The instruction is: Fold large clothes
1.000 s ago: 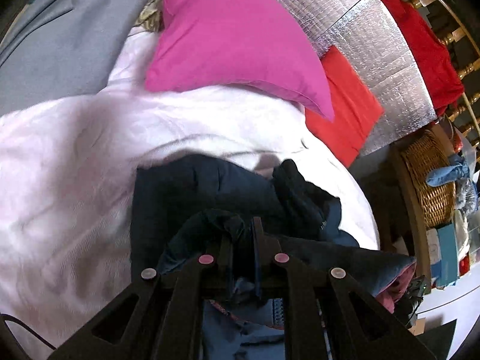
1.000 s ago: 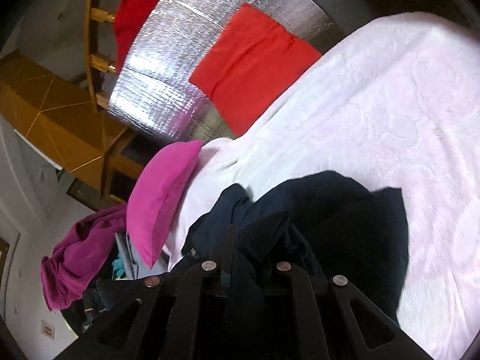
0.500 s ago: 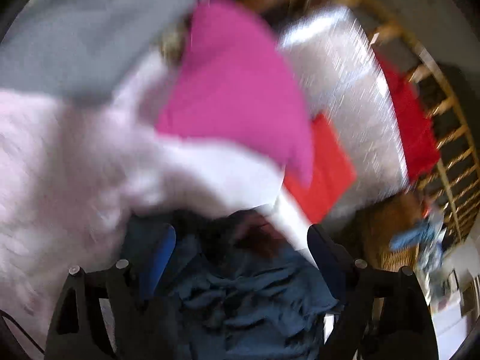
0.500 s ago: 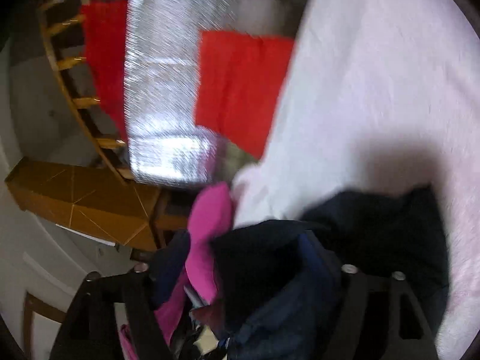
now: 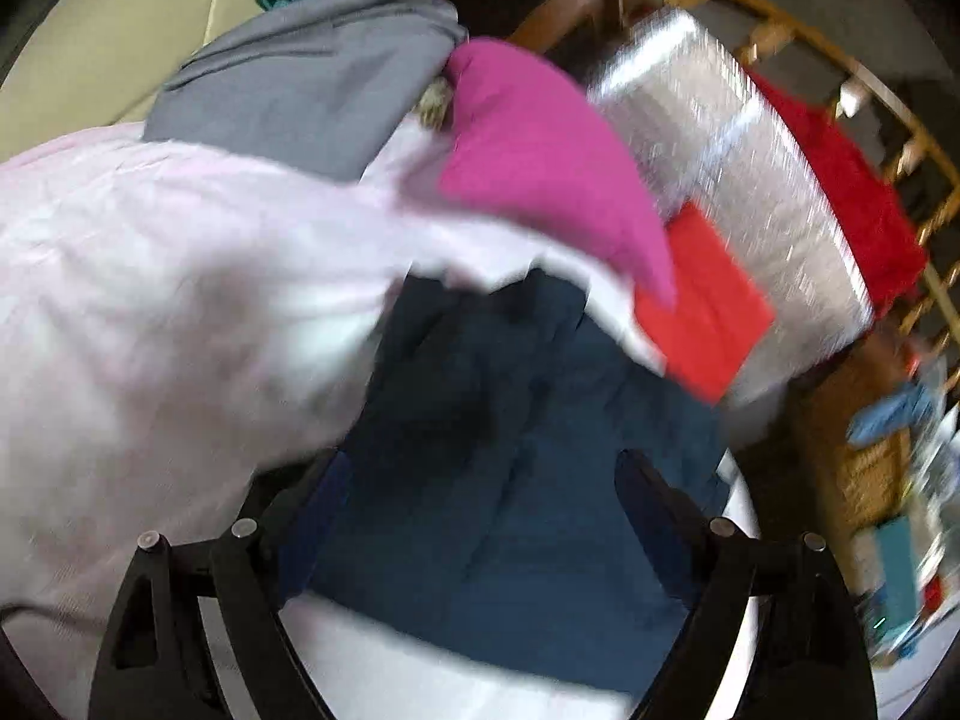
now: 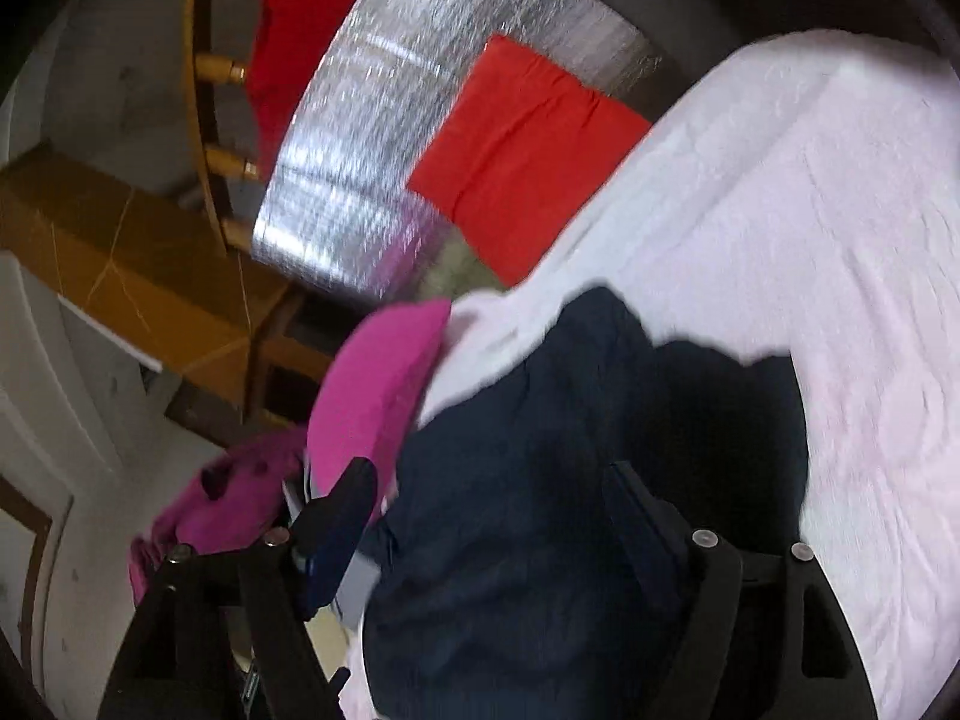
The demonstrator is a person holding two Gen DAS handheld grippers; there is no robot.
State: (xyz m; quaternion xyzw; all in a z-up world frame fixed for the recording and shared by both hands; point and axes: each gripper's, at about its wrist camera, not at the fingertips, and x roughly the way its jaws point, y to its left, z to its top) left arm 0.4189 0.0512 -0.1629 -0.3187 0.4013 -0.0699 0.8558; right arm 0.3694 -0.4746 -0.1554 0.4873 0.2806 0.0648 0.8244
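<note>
Pale pink bedding [image 5: 168,312] is spread across the whole work surface, with a magenta pillow [image 5: 540,168] at its far edge, a red cushion [image 5: 702,306] beside that and a silver quilted panel [image 5: 738,180] leaning behind both. On the bedding, a dark navy garment [image 5: 510,480] is seen lying loosely bunched, directly ahead of both tools.

The left gripper [image 5: 480,516] is held above it with its fingers wide apart; cloth shows between them, but no pad is pressed on it. The right gripper [image 6: 486,516] is likewise spread, nothing pinched, with the garment's near folds under it and the pillow just beyond its left finger.

A release appears to have been made, so a fresh hold is probably called for. It would be done best if a clean hem or corner were chosen, not a thick wad, a single layer were taken, and the two holds were placed well apart so the fabric can be drawn flat before being folded.
</note>
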